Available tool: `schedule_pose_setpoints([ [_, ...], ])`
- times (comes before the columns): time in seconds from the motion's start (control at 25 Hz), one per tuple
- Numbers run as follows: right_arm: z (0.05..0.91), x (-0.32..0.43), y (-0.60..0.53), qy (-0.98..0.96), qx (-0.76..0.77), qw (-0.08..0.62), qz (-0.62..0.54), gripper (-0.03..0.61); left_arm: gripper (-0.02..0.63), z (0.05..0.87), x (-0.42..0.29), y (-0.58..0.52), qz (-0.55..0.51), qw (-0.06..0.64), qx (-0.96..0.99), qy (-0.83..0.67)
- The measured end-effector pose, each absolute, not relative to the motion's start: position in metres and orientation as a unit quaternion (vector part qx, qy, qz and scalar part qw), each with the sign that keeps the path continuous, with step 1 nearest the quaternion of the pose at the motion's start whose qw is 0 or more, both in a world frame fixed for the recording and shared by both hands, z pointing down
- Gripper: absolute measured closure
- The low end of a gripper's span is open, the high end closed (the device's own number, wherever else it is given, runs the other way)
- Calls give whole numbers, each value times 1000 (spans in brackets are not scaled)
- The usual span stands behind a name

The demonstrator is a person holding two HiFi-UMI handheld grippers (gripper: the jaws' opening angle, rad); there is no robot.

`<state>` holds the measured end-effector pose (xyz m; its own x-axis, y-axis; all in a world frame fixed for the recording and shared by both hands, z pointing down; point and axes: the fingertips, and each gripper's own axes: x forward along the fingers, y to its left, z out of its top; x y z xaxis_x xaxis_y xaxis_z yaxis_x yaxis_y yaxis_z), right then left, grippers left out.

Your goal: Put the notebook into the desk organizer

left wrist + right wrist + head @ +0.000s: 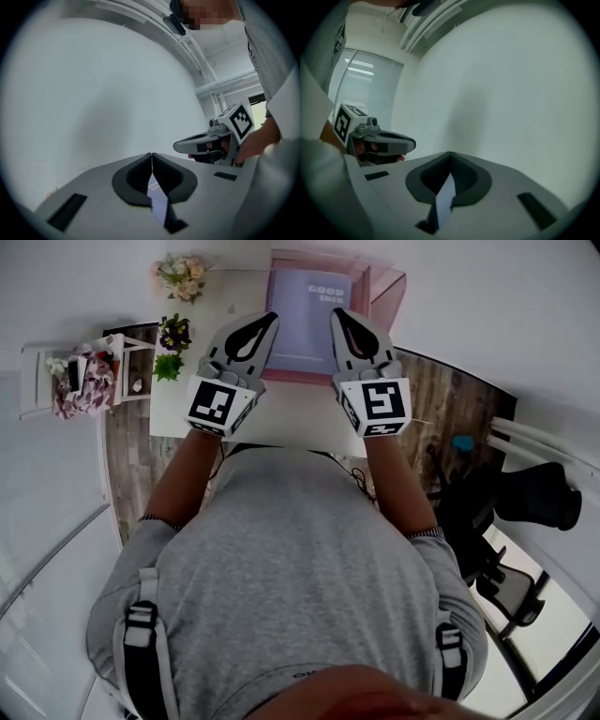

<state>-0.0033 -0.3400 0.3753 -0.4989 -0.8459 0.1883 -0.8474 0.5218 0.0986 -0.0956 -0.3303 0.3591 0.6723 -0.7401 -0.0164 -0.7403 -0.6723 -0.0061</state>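
The notebook is lavender with pale lettering, the desk organizer translucent pink, the table white, and the left hand-held gripper and right hand-held gripper are grey with black-and-white marker cubes.

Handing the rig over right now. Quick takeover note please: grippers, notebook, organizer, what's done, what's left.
Left gripper: shut on the left edge of the notebook.
Right gripper: shut on its right edge.
The lavender notebook is held between both grippers over the pink desk organizer, which stands at the back of the white desk.
Done: notebook is lifted and at the organizer.
Left: lower it in, then open both grippers. I cannot tell whether its far edge is already inside.
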Motion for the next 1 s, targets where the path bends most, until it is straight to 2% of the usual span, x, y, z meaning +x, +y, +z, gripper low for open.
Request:
schedule_pose_setpoints([
  [0.56,337,16,-271,-893,444,61,-41,571,592,321,-100,-283,28,52,-907,418],
  [1.0,325,30,-241,-888,454,41,-54,571,592,322,-95,-258,21,47,-906,419],
])
